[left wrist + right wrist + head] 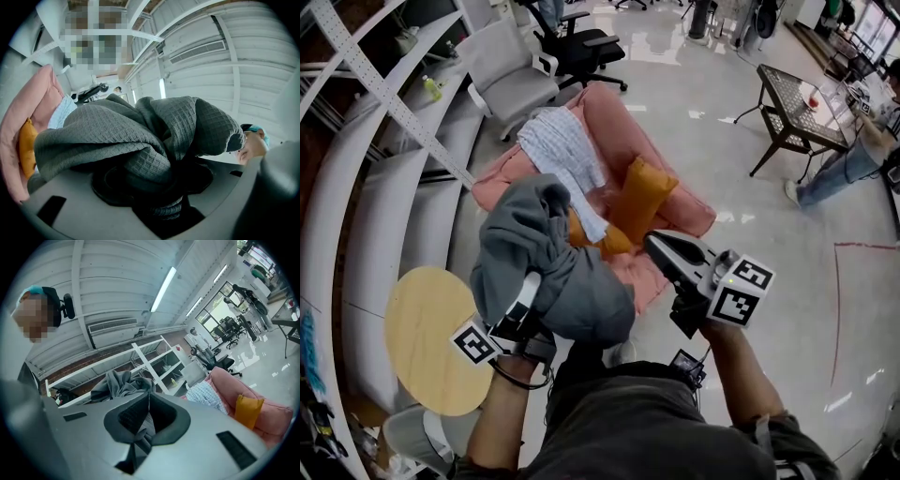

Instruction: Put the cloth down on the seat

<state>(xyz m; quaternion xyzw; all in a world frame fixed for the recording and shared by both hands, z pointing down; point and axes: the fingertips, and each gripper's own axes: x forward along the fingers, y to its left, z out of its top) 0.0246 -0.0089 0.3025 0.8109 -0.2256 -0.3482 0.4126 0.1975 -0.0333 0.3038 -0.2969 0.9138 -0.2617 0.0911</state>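
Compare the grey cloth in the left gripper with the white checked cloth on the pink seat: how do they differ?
The grey cloth is plain and waffle-textured; the white checked cloth is pale with a fine pattern. The grey cloth is bunched up, clamped in the left gripper and off the seat; the white checked cloth lies draped loosely over the pink seat. Both are soft fabric.

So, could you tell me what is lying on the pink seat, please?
A white checked cloth lies on the pink seat, an orange cushion beside it. The grey cloth held in the left hand-held gripper hides the seat's near part.
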